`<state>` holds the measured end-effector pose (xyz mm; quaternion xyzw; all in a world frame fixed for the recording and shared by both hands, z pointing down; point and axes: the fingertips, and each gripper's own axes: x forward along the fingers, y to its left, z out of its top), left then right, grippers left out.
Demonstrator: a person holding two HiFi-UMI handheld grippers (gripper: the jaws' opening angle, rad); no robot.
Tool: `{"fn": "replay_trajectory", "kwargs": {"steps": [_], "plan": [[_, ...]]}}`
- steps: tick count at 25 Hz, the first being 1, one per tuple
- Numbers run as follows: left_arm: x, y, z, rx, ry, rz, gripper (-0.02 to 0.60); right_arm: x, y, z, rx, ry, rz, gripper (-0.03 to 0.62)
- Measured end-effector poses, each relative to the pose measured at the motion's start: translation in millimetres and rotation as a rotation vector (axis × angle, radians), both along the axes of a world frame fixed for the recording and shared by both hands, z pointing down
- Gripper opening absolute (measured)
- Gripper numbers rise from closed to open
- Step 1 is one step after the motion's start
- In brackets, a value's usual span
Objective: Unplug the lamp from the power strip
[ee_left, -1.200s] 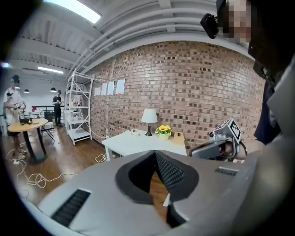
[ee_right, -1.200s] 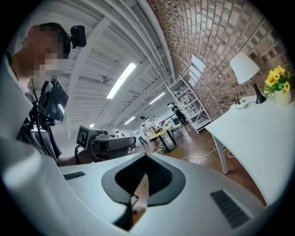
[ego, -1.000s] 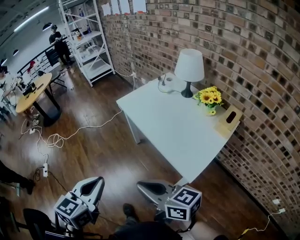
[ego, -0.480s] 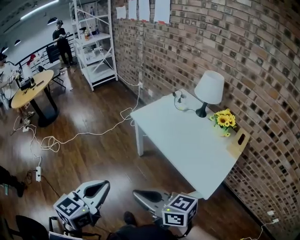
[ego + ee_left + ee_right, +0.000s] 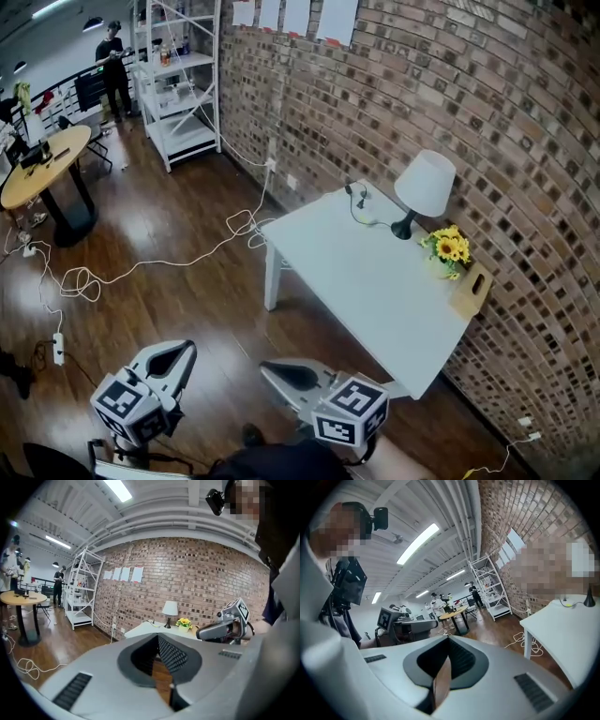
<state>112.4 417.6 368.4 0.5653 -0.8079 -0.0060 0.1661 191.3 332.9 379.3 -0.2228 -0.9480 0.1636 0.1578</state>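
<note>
Head view, left gripper: jaws closed together, nothing between them; it hangs over the wooden floor.
Head view, right gripper: jaws drawn to one narrow point, nothing held; just beside the left one, nearer the table.
Head view, lamp: upright, long axis vertical, white shade on top of a dark stem; it stands at the table's wall side, ahead and to the right of both grippers, well apart from them.
Head view, lamp cord: runs from the lamp foot to the dark plugs at the table's far corner; the strip itself is too small to make out.
Head view only: sunflowers just beside the lamp, a wooden block at the table edge, a white cable looped on the floor.
Left gripper view, left gripper: ribbed pads meet at the tip, empty.
Left gripper view, lamp: straight ahead above the jaw tips, upright, with the sunflowers to its right.
Left gripper view only: the right gripper in profile at the right.
Right gripper view, right gripper: pads together but for a thin slit, empty.
Right gripper view, lamp: far right of the jaws; only its dark foot shows.
Right gripper view only: the left gripper at the left, people round a table beyond.
</note>
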Motion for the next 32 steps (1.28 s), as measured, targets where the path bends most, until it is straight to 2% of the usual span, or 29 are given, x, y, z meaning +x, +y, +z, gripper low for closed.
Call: {"fn": "replay_trajectory", "kwargs": {"steps": [3, 6, 7, 10, 12, 18, 21, 24, 27, 30, 32], "plan": [[-18, -6, -4, 0.008, -0.029, 0.011, 0.009, -15, -5, -4, 0.010, -0.013, 0.009, 0.003], [-42, -7, 6, -0.011, -0.142, 0.021, 0.009, -27, -15, -2, 0.002, -0.016, 0.013, 0.003], [-47, -11, 7, -0.015, -0.146, 0.022, 0.009, -32, -20, -1, -0.003, -0.018, 0.013, 0.003], [-53, -35, -5, -0.021, -0.059, 0.006, 0.009, -49, -38, 2, -0.019, -0.028, 0.009, 0.003], [-64, -52, -7, -0.031, -0.050, -0.010, 0.009, -62, -58, 3, -0.034, -0.036, 0.010, 0.003], [-124, -100, -2, -0.085, -0.174, -0.053, 0.009, -100, -125, 5, -0.081, -0.076, 0.035, 0.003], [-127, -143, -13, -0.147, -0.197, -0.030, 0.009, -117, -148, 6, -0.086, -0.079, 0.013, 0.003], [-137, -173, -6, -0.175, -0.281, 0.011, 0.009, -136, -170, 4, -0.075, -0.092, -0.006, 0.003], [-149, -198, -13, -0.163, -0.235, -0.010, 0.009, -151, -191, -3, -0.075, -0.109, -0.028, 0.003], [-164, -218, -15, -0.155, -0.251, -0.014, 0.009, -162, -211, -12, -0.117, -0.113, -0.049, 0.003], [-169, -231, -19, -0.146, -0.233, -0.011, 0.009, -170, -220, -17, -0.124, -0.113, -0.045, 0.003]]}}
